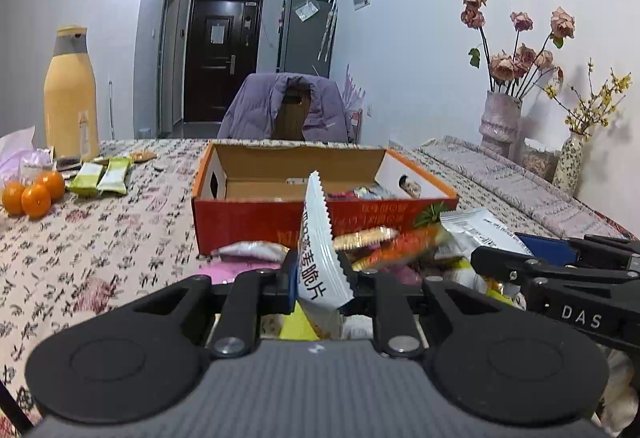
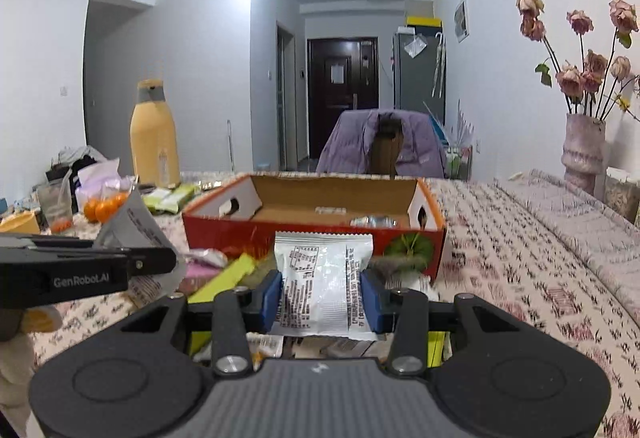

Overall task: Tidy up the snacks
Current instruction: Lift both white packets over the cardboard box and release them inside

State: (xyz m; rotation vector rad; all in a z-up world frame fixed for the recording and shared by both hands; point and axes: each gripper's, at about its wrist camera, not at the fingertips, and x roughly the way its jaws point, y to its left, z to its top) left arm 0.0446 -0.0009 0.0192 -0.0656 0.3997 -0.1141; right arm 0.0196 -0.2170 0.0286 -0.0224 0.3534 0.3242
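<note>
Both gripper (image 1: 320,280) (image 2: 322,296) sets clamp snack packets (image 1: 320,238) (image 2: 325,282) before red box (image 2: 312,234).

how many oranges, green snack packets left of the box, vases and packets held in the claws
oranges: 3
green snack packets left of the red cardboard box: 2
vases: 2
white packets held: 2, one in the left claw, one in the right claw
total: 9

A red-orange cardboard box (image 2: 316,238) with a plain brown inside stands on a table (image 2: 520,258) whose cream cloth bears dark floral print. Blue-padded black right gripper (image 2: 324,298) clamps a silver-white packet (image 2: 324,278) printed in black; three oranges (image 1: 32,194) are bright orange.
</note>
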